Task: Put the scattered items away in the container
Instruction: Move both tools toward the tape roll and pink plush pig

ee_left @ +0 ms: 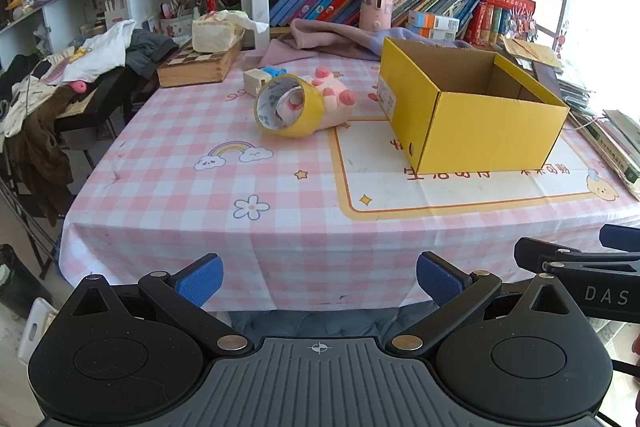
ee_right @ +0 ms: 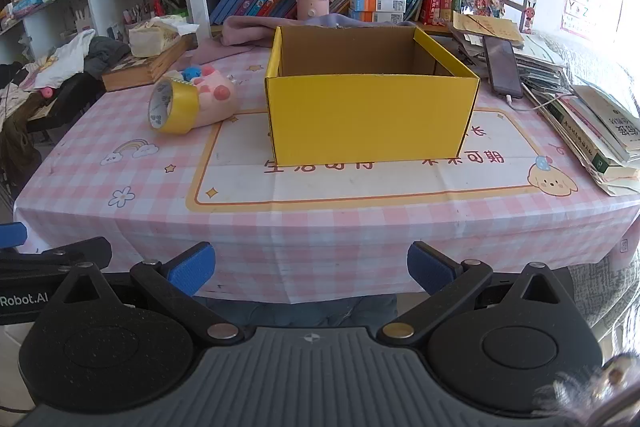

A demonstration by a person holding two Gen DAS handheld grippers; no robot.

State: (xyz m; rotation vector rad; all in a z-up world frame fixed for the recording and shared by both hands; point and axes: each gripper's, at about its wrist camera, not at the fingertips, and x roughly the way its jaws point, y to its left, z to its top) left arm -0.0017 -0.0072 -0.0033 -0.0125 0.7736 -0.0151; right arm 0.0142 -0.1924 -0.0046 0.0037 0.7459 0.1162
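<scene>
Both the left tongs and right tongs hang wide and empty off the near edge of the surface, apparently poised before any pick. The yellow box stands open-topped toward the right of the surface, seemingly ready to receive items. The tape roll, pink plush toy and small white block cluster just left of it, touching one another.

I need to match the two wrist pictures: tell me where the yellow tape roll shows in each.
Left wrist: yellow tape roll just left of centre, leaning against the pink plush toy.
Right wrist: tape roll at left, same toy behind it.
Shared landmark: the yellow box, to the roll's right in both.
</scene>
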